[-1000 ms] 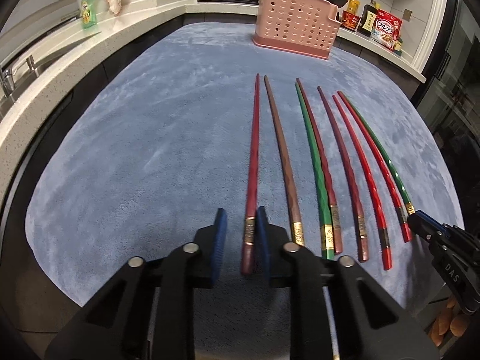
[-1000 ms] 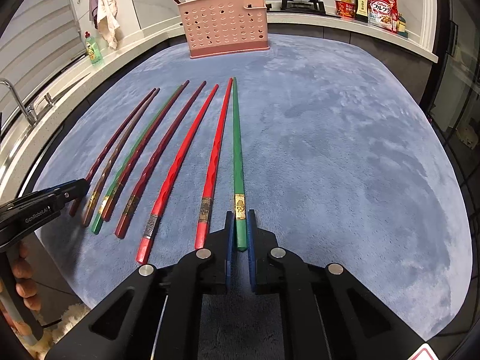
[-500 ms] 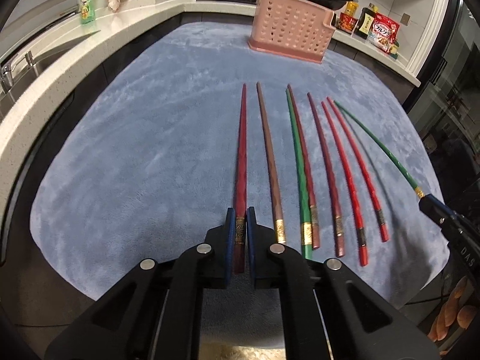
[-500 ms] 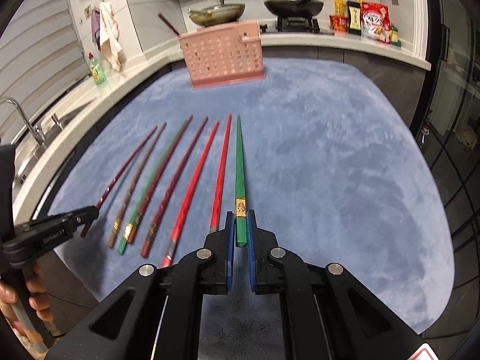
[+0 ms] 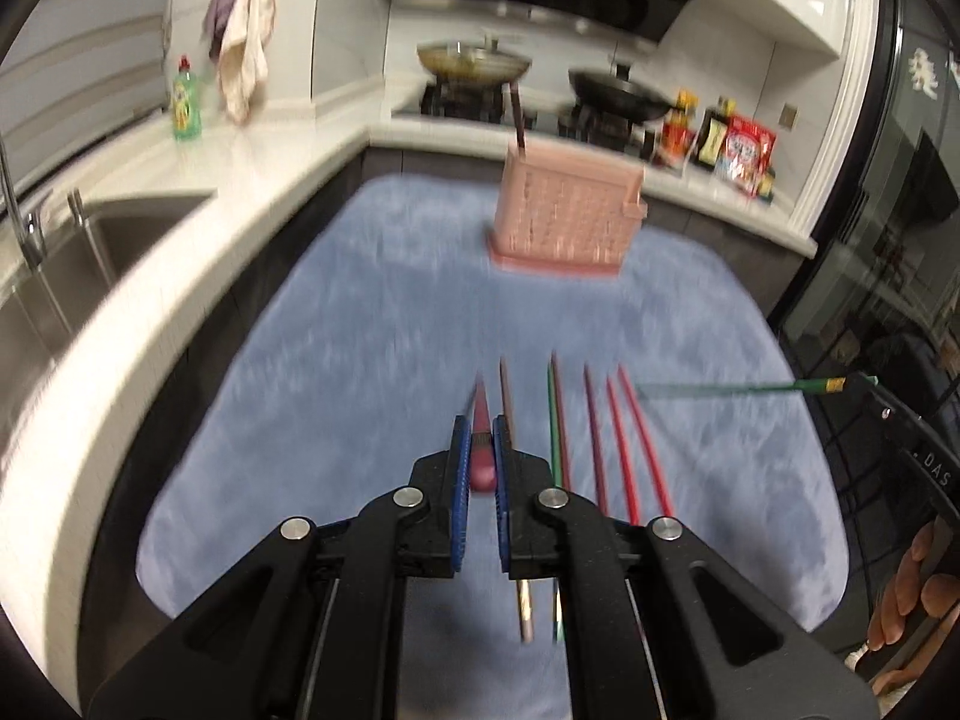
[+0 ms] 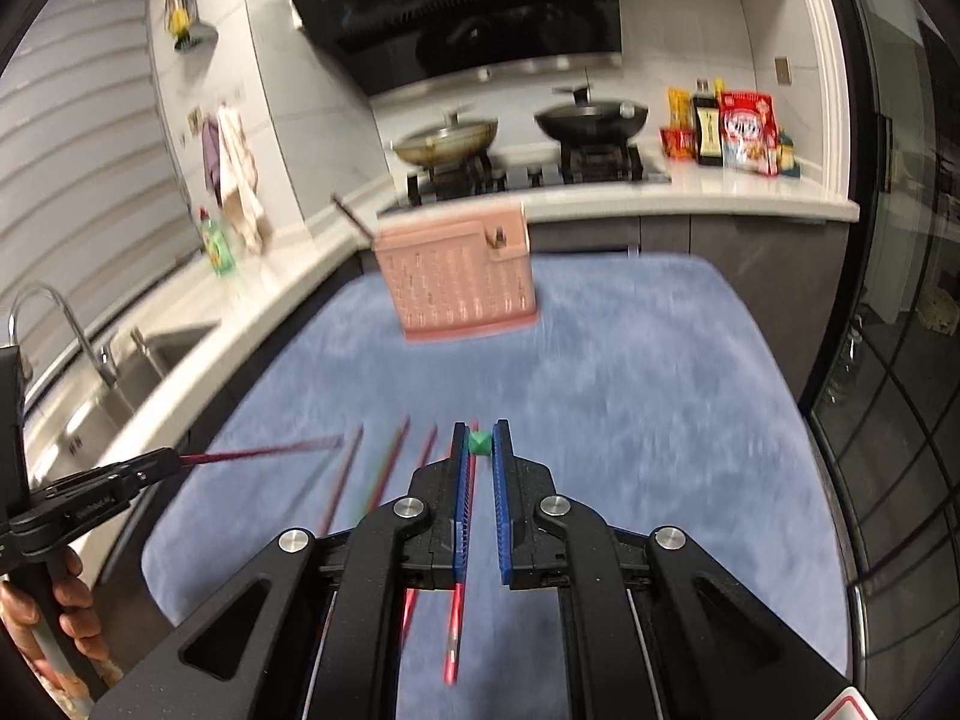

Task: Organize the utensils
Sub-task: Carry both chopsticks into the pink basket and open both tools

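My left gripper (image 5: 478, 447) is shut on a dark red chopstick (image 5: 482, 450) and holds it lifted above the blue mat (image 5: 360, 324), pointing away. My right gripper (image 6: 479, 441) is shut on a green chopstick (image 6: 479, 443), also lifted; in the left wrist view that green chopstick (image 5: 738, 387) sticks out level from the right. In the right wrist view the dark red chopstick (image 6: 264, 453) juts from the left gripper (image 6: 162, 459). Several chopsticks (image 5: 624, 438) lie side by side on the mat. A pink perforated holder (image 5: 567, 213) stands at the mat's far end with one stick in it.
A sink with tap (image 5: 66, 252) is on the left counter. A stove with two pans (image 5: 474, 63) stands behind the holder. A green soap bottle (image 5: 185, 99) and food packets (image 5: 744, 150) sit on the counter. A dark glass door (image 6: 900, 300) is on the right.
Both grippers have risen from the mat, each lifting its chopstick with it. The views now tilt up toward the holder and stove, with motion blur.
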`<state>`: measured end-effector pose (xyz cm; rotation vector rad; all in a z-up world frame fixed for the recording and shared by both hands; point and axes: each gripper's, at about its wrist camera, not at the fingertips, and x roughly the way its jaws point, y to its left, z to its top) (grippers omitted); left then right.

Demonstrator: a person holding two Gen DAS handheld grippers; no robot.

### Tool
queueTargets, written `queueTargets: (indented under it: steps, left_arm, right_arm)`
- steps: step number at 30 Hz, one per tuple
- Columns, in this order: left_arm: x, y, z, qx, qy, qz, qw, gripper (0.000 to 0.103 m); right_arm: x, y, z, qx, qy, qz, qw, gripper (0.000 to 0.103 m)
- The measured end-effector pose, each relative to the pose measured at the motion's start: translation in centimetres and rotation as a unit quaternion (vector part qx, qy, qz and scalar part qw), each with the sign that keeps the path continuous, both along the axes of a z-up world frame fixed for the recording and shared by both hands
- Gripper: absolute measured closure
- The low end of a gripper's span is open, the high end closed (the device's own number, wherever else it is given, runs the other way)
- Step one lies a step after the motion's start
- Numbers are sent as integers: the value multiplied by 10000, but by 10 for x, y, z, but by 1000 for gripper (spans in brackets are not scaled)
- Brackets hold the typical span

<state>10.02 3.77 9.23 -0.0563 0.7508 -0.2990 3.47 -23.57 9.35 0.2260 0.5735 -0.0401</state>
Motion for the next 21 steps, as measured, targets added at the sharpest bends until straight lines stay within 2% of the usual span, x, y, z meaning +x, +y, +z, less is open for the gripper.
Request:
queueTargets:
  steps: [4,9,15,21]
  left_arm:
    - [19,-1,29,-108,-291,11,9995,96]
    - [46,-12,62,-54,-655,53,9978,96]
    - [73,-24,94,-200,-858,-46,9961,96]
    - [105,-48,139,-316,-1319,-141,9907,96]
  right_arm:
    - [19,-8,23,-39,-244,-44,9997,96]
    - [42,-18,44,-9,-414,-45,9991,96]
    - [63,-27,67,96,-602,16,9981,96]
    - [95,-36,103,255,-929,88,9953,96]
